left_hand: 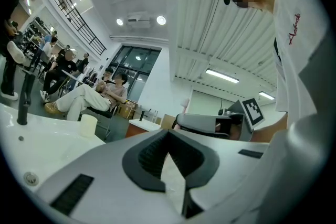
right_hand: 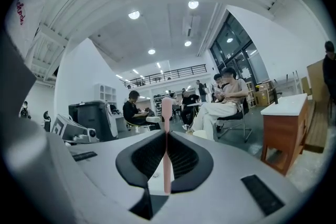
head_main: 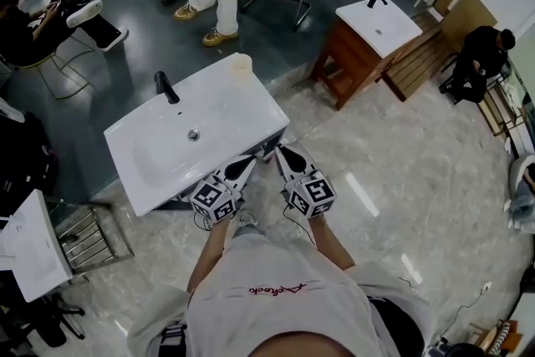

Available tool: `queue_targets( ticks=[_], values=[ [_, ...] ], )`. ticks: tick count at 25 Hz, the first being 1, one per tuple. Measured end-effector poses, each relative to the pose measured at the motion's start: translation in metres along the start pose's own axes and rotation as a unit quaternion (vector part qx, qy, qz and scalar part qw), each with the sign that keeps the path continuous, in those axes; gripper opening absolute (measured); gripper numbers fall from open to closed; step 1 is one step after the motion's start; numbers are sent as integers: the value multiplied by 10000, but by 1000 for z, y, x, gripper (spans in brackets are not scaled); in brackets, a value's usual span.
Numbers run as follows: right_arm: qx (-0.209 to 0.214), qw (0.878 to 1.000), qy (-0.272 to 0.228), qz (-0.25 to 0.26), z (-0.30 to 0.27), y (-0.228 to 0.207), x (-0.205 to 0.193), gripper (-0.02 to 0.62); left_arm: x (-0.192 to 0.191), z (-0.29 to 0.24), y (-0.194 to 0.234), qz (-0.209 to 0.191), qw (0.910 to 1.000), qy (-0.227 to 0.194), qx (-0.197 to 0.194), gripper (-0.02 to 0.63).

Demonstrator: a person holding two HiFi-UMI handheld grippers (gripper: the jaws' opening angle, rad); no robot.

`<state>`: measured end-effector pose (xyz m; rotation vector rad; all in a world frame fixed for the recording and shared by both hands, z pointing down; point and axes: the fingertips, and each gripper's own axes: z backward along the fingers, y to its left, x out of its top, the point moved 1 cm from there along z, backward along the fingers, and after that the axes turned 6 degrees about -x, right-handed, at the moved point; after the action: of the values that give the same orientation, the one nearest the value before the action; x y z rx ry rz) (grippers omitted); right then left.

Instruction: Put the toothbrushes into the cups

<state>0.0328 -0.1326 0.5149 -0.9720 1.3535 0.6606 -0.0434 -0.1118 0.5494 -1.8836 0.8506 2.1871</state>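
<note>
Right claw (head_main: 280,150) clamped on pink toothbrush (right_hand: 166,136), handle poking past the tips, poised at near edge of white basin surface (head_main: 142,155), likely for carrying to cup (head_main: 241,65) at far corner; left claw (head_main: 252,161) pinched closed, empty.

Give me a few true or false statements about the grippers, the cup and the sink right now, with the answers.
1. The right gripper grips a pink toothbrush. True.
2. The cup stands on the floor. False: it stands on the far corner of the sink.
3. The faucet is black. True.
4. The left gripper has its jaws wide apart. False: their tips meet, with nothing seen between them.
</note>
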Motion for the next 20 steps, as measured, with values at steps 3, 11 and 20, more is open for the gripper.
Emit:
queue_targets(
  ticks=[3, 11, 20],
  values=[
    [-39, 10000, -6, 27, -20, 0, 3, 9, 10, 1, 19, -23, 10000, 10, -37, 14],
    [-94, 10000, -28, -10, -52, 5, 1, 9, 19, 7, 52, -34, 9999, 89, -70, 14],
    [-168, 9998, -13, -95, -60, 8, -10, 9, 13, 14, 60, 3, 9998, 176, -85, 15]
  ],
)
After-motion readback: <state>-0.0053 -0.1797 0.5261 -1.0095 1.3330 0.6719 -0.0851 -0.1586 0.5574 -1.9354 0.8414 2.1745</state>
